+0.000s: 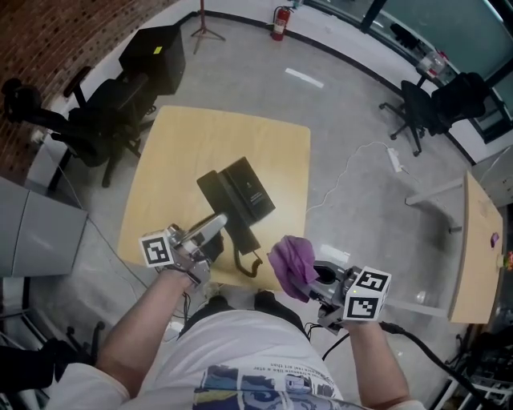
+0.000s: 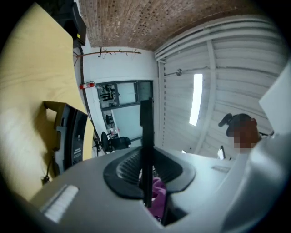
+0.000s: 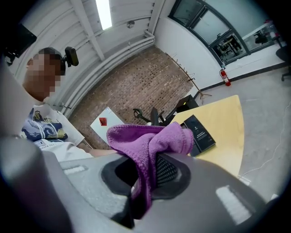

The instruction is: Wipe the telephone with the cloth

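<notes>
A black telephone [image 1: 240, 192] lies on the pale wooden table [image 1: 184, 152], with its curly cord [image 1: 247, 266] hanging near the front edge. My left gripper [image 1: 215, 228] is at that edge, just left of the phone's near end. In the left gripper view its jaws [image 2: 146, 182] close on a thin black strip [image 2: 146, 136] that stands upright between them, and the phone [image 2: 72, 136] lies off to the left. My right gripper [image 1: 309, 280] hangs off the table's front right corner, shut on a bunched purple cloth [image 1: 290, 263]. The cloth [image 3: 145, 136] drapes over its jaws, and the phone [image 3: 200, 132] lies beyond.
Black office chairs [image 1: 104, 112] crowd the table's far left side, and another chair [image 1: 425, 108] stands at the back right. A second wooden table [image 1: 469, 248] is on the right. A white cable [image 1: 345, 172] runs across the grey floor. A fire extinguisher [image 1: 278, 22] stands against the far wall.
</notes>
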Demonstrator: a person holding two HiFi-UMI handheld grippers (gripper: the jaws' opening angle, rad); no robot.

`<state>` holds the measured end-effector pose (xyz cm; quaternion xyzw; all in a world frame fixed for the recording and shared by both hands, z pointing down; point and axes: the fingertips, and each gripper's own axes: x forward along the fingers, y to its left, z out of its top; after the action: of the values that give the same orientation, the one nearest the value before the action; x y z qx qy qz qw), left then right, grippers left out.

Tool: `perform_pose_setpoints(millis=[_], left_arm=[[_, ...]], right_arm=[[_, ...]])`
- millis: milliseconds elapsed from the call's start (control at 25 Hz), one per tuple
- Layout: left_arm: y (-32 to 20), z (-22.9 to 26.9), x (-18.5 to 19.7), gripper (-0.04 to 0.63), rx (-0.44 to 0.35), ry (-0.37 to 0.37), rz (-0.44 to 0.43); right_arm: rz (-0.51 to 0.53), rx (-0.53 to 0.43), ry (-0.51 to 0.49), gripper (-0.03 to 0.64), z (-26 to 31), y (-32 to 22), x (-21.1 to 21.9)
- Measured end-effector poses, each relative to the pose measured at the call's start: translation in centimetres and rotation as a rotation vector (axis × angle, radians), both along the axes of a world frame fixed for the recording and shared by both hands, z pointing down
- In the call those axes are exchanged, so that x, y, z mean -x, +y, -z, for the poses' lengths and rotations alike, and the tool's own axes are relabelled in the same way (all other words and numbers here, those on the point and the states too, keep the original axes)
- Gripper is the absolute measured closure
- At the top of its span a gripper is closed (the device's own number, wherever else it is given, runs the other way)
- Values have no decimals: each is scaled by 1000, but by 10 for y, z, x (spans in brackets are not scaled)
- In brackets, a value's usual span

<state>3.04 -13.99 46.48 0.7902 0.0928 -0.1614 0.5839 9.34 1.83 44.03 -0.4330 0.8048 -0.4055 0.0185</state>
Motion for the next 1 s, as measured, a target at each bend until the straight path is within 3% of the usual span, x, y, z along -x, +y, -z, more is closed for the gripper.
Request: perform_pose_setpoints(millis=[280,520,1000], left_arm=[[-10,-42,-13,520,-36,-134,83],[-26,-80,-21,520,-12,-206,150],[-42,-142,-34,520,-155,-397,201]], right_arm=[[27,22,58,574,-9,-3,-20],[88,33,50,574,-7,-9,-25],[147,73,69,574,-13,4,-62]])
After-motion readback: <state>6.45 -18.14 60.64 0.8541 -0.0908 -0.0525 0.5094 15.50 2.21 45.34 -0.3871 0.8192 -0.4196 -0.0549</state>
